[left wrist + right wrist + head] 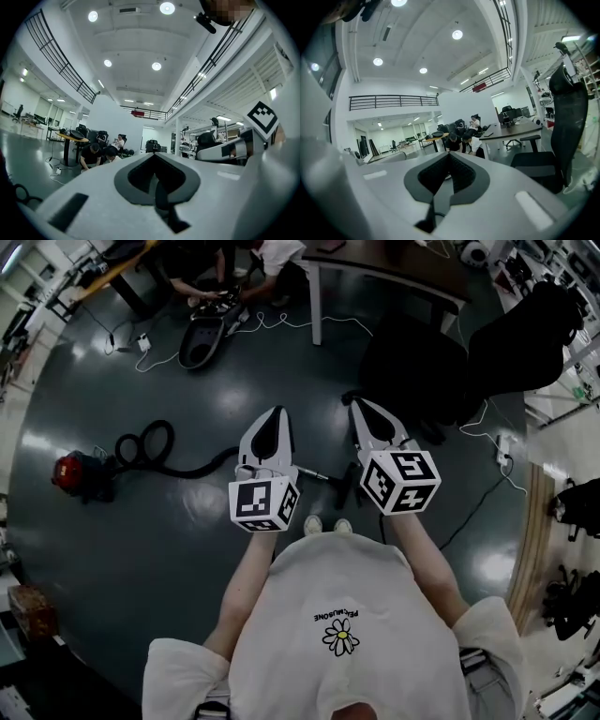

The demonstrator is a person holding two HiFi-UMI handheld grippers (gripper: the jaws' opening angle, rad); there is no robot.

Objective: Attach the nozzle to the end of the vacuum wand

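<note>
— Down on the dark glossy floor [187, 559], where is the vacuum gear?

— Ahead of my white shoes [314, 524]. The red canister vacuum cleaner [82, 474] sits off to my left. Its black looped hose [145, 442] runs toward me and passes behind my left gripper [274, 413]. A thin silver metal wand [317, 476] shows in the gap between my two grippers. What looks like the small black plastic nozzle [349, 488] lies at its end, just beside my right gripper [360, 405].

— Is the nozzle on the wand?

— They meet, but from up here I cannot tell whether they are joined.

— What do your grippers hold?

— Nothing. Both pairs of jaws are pressed together with only the room beyond them. Both grippers point level, side by side before my chest, well above the floor.

— Anything else around?

— People [220, 282] crouch over a black object [202, 338] on the far floor, beside a dark table with white legs [394, 273]. A black office chair [525, 343] stands to my right.
</note>
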